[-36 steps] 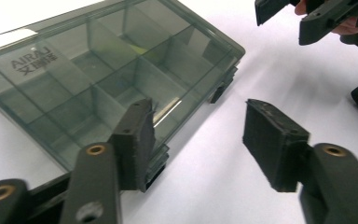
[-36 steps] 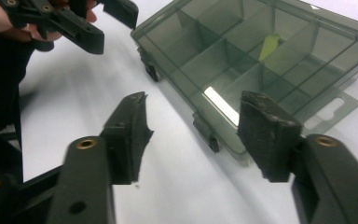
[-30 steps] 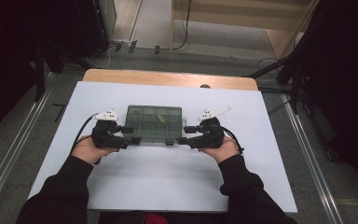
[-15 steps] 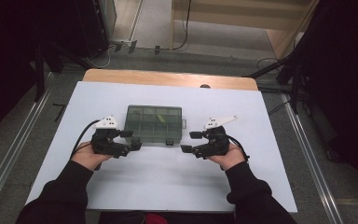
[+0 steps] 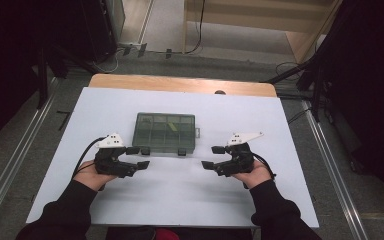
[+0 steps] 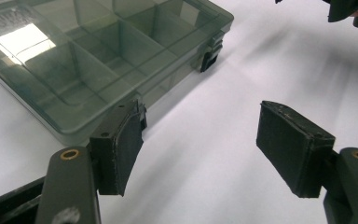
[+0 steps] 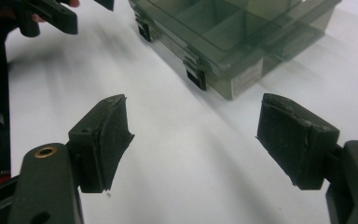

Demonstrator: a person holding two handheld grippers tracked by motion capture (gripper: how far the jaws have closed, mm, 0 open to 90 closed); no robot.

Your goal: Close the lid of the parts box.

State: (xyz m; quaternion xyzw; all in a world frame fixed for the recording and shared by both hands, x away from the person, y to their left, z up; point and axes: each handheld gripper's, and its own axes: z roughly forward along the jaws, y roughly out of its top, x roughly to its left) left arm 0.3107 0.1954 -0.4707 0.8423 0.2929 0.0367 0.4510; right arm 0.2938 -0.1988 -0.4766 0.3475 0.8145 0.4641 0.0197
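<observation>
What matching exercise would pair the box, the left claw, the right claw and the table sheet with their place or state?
Things:
1. box
2. left claw
3. right claw
4. table sheet

Place or state:
A. white, covers the tabletop
B. open, off the box's right front corner
C. see-through green, lid shut, in the middle
D. open, one pad by the box's left front latch

Pairs: 1-C, 2-D, 3-B, 4-A

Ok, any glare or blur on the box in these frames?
Left gripper view: a bright glare patch on the box lid's far left corner. Right gripper view: the box looks soft and slightly smeared. High view: dim surroundings, the box evenly lit.
</observation>
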